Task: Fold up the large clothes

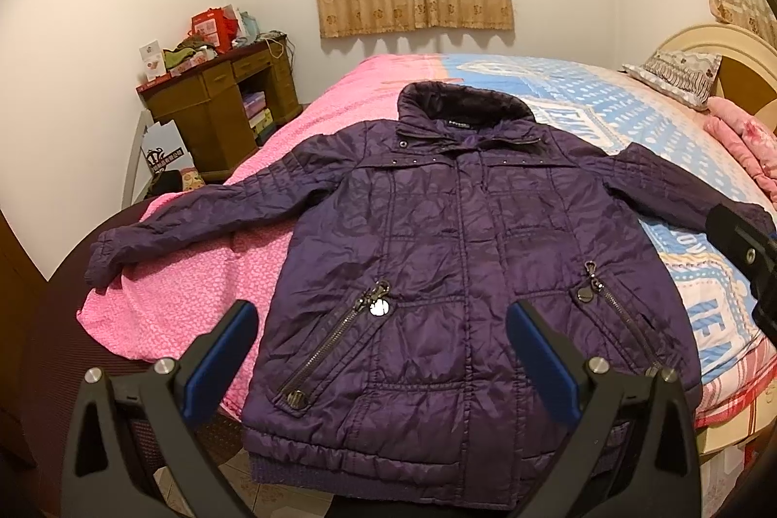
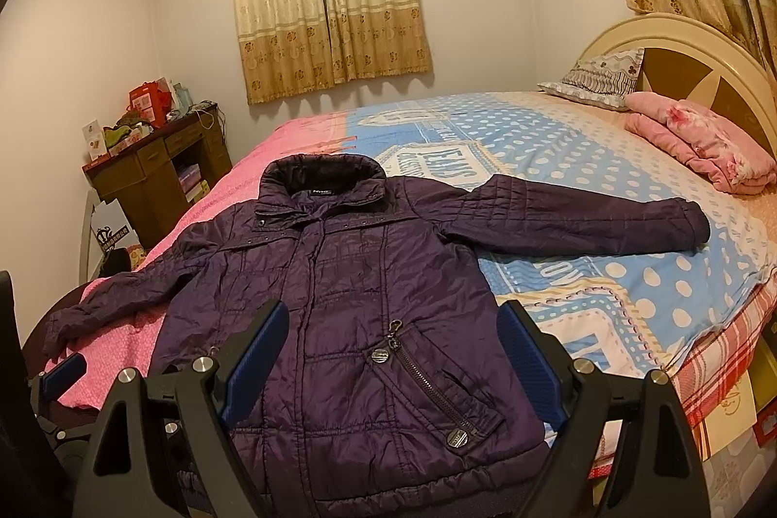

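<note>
Purple quilted jacket, shiny crinkled shell w/ metal zips, lies flat, front up, on bed, sleeves spread. Left gripper and right gripper: jaws wide apart, empty, above hem. Hem edge partly hidden.

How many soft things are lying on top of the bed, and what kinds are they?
Purple quilted jackets: 1, the purple quilted jacket spread flat
Patterned pillows: 1, the grey patterned pillow by the headboard
Folded pink blankets: 1, the folded pink blanket beside the pillow
Total: 3
</note>
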`<state>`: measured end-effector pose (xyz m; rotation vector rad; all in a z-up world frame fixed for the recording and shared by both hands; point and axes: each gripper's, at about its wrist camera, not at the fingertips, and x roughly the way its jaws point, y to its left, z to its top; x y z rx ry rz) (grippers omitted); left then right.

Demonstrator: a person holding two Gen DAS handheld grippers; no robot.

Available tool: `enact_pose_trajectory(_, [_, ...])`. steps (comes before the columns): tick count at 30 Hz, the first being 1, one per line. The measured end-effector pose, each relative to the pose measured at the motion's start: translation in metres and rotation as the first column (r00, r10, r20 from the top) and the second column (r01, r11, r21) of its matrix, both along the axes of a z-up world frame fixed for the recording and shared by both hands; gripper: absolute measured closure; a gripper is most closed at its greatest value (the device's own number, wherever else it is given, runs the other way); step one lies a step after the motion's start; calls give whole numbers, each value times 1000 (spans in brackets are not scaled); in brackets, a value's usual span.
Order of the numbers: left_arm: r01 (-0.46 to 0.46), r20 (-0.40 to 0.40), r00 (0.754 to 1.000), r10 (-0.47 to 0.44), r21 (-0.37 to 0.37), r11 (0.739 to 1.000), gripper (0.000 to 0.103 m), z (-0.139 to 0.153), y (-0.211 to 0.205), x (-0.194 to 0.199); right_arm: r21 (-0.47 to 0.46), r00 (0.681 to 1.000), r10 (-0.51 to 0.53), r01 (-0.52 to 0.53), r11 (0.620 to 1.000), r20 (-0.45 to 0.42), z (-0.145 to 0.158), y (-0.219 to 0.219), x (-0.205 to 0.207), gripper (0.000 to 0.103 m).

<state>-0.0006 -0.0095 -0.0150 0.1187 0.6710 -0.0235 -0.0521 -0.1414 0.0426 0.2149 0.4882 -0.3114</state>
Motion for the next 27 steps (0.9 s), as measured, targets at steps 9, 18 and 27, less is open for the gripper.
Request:
enact_pose_trajectory(9, [0, 1, 1000, 0, -2, 1000, 0, 2, -1, -1, 1, 1000, 5, -5, 1000, -4, 0, 0, 1, 15])
enact_pose_trajectory(18, [0, 2, 1000, 0, -3, 1000, 0, 2, 0, -1, 7, 1000, 9, -9, 1000, -9, -2, 2, 0, 15])
enact_pose_trajectory(27, [0, 1, 1000, 0, -3, 1000, 0, 2, 0, -1, 11, 1000, 17, -17, 1000, -16, -2, 3, 0, 15])
